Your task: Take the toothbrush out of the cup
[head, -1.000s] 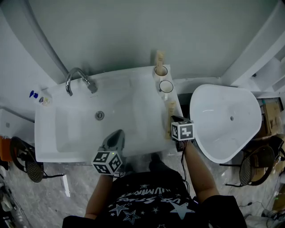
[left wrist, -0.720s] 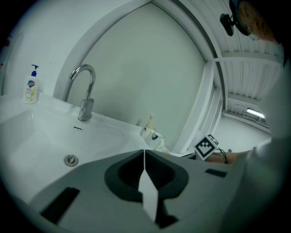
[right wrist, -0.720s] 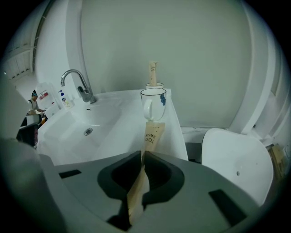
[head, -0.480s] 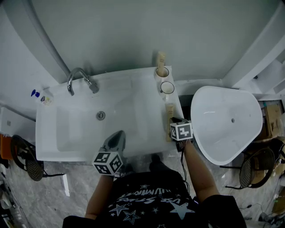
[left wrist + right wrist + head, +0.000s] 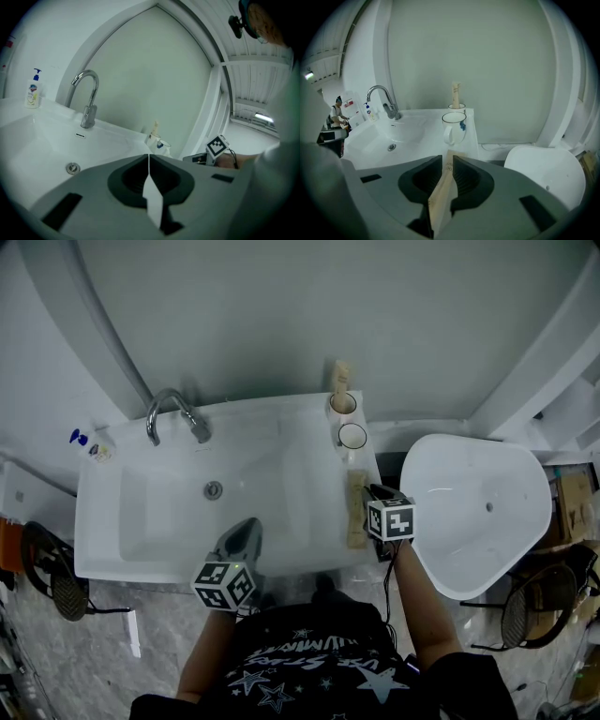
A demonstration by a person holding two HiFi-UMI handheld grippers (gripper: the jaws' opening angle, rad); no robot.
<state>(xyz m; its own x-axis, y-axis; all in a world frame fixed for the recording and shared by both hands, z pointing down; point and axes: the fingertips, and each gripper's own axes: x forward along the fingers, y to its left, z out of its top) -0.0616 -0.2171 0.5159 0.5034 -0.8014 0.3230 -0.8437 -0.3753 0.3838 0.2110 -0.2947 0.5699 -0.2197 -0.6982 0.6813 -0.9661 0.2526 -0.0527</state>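
Head view: the beige boxed toothbrush (image 5: 356, 509) is lying flat on the white sink counter (image 5: 272, 413), at its right edge, already outside the white ceramic cup (image 5: 352, 436).

Left gripper view: the left tool (image 5: 149, 159) is idling, pressed together and empty.

Right gripper view: the right tool (image 5: 447, 161), just opening, is straddling the toothbrush loosely and seemingly releasing it.

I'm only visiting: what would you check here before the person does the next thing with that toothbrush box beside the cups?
1. Toothbrush box out of the near cup: ok, it lies on the right ledge of the sink; that cup looks empty.
2. Right hand-held gripper letting go: ok, its jaws have just been opening; the box is between them, pads apparently clear of it.
3. Left hand-held gripper out of the way: ok, shut and empty over the sink.
4. Box lying steady: cannot tell.
5. Far cup emptied: not ok, a second box stands in it.
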